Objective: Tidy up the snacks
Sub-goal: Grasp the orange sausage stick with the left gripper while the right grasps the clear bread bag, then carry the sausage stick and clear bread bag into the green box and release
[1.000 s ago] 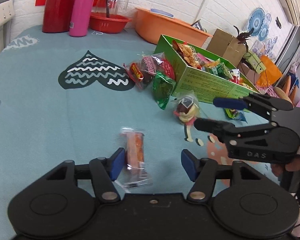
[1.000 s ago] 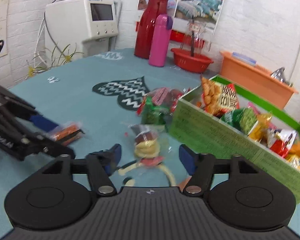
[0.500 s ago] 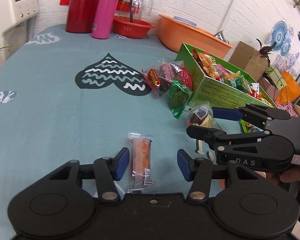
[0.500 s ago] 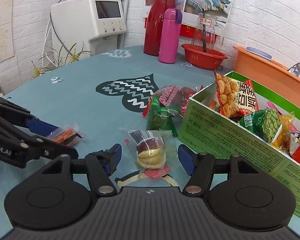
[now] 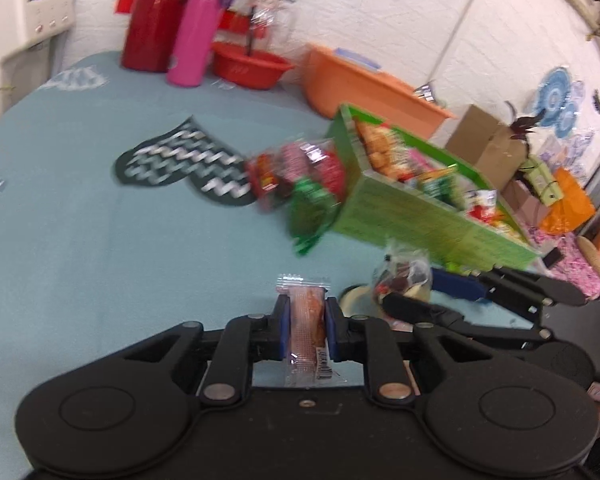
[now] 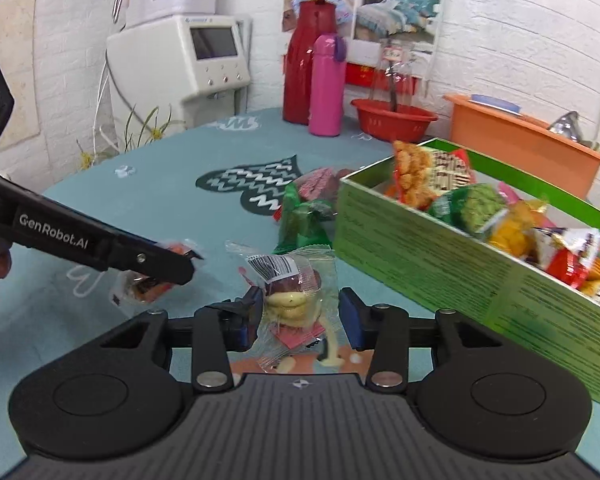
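Note:
My left gripper [image 5: 306, 320] is shut on an orange snack stick [image 5: 307, 310] in a clear wrapper, held just above the teal tablecloth. In the right wrist view that gripper [image 6: 180, 264] enters from the left with the stick [image 6: 150, 290]. My right gripper [image 6: 298, 316] has its jaws closing around a clear packet of brown and yellow pastry [image 6: 292, 296]. The left pad is at the wrapper and the right pad stands apart from it. A green box [image 6: 420, 260] full of snacks stands to the right. A green packet [image 6: 300, 224] and pink packets [image 6: 320, 180] lie beside it.
At the table's far end stand a red flask [image 6: 302, 68], a pink bottle [image 6: 326, 84], a red bowl [image 6: 392, 118] and an orange tub [image 6: 520, 136]. A white appliance [image 6: 188, 64] stands off the far left corner. A dark heart print [image 6: 256, 180] marks the cloth.
The left gripper's jaws have come together on the orange stick and raised it a little. The right gripper's jaws have narrowed around the pastry packet, and both views have shifted towards the box.

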`<state>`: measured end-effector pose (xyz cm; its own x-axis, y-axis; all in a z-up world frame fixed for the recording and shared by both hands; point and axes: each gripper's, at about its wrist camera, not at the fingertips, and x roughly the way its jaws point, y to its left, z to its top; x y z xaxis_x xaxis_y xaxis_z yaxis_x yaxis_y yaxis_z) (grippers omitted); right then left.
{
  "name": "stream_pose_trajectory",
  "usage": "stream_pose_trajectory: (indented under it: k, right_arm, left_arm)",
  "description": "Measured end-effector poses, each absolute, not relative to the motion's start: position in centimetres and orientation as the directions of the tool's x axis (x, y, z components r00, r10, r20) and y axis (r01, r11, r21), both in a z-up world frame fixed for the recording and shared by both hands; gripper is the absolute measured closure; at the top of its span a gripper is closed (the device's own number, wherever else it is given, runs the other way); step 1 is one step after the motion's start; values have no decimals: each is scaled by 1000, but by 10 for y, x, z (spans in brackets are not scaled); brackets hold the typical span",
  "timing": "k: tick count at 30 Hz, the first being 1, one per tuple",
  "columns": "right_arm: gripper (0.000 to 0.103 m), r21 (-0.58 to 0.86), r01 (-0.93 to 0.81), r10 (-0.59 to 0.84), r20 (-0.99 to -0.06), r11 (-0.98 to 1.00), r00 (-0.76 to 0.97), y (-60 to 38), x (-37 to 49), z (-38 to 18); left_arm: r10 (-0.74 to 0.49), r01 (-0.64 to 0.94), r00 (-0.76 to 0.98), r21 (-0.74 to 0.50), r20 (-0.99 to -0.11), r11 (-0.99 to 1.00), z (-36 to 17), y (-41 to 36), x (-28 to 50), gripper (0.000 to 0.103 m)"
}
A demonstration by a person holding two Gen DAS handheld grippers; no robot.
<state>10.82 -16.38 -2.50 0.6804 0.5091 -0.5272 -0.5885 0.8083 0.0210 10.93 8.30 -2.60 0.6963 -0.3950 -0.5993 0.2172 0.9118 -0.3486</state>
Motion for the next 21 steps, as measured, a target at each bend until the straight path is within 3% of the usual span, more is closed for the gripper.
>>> stream_pose_trajectory:
  k: [6,12,21]
  right_arm:
    - [30,46,-553,518,-422,832,744,-208,96,6]
    - [30,33,-455,441,-317,890,840,-255,108,31]
    - [29,63,-284,290,-293,957,911,-303,161,29]
  left_arm:
    - [-470,342,722,-327,-507,881,23,36,119,36]
    - [-509,414,731,-297,-456,861,54,-13,151,35]
    - [-519,429,724,-293,-454,855,55,-61,219,35]
